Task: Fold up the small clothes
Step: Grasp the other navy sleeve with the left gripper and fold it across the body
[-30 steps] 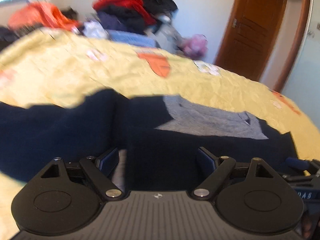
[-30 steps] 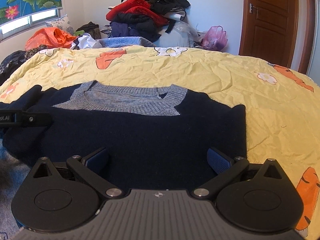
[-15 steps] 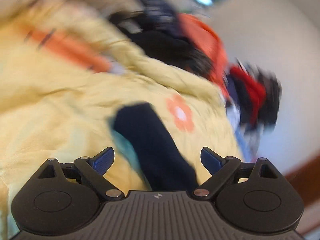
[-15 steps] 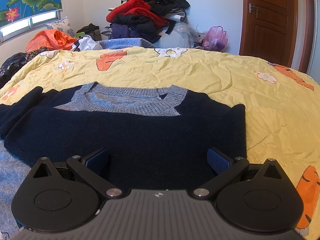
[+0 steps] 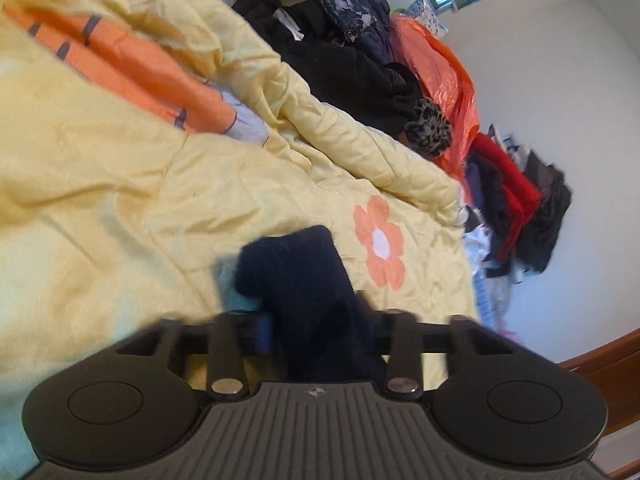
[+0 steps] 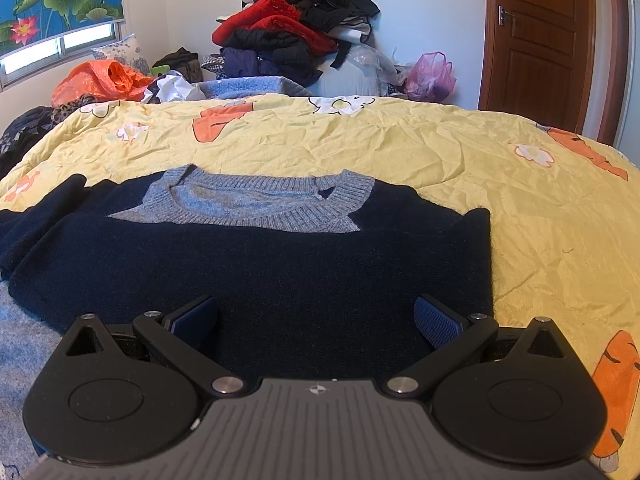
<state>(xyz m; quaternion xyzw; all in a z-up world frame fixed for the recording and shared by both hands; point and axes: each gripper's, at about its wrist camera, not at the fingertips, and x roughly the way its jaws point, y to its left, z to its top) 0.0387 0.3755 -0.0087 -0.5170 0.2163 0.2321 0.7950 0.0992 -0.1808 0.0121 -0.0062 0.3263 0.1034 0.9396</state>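
The left tool [image 5: 316, 330] was closing on the sweater's [image 6: 256, 264] navy sleeve [image 5: 304, 280] near the bed's [image 6: 400, 148] edge, while the right tool [image 6: 316, 320] hung spread over its hem.

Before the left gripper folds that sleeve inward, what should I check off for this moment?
1. Left gripper closing on the navy sleeve, fabric between its fingers: ok.
2. Firm hold on the sleeve: cannot tell, contact partly hidden.
3. Right gripper open, holding nothing, over the sweater's lower body: ok.
4. Sweater lying flat on the yellow quilt, grey collar up: ok.
5. Right sleeve already folded in: cannot tell.
6. Bare quilt around the sweater: ok.
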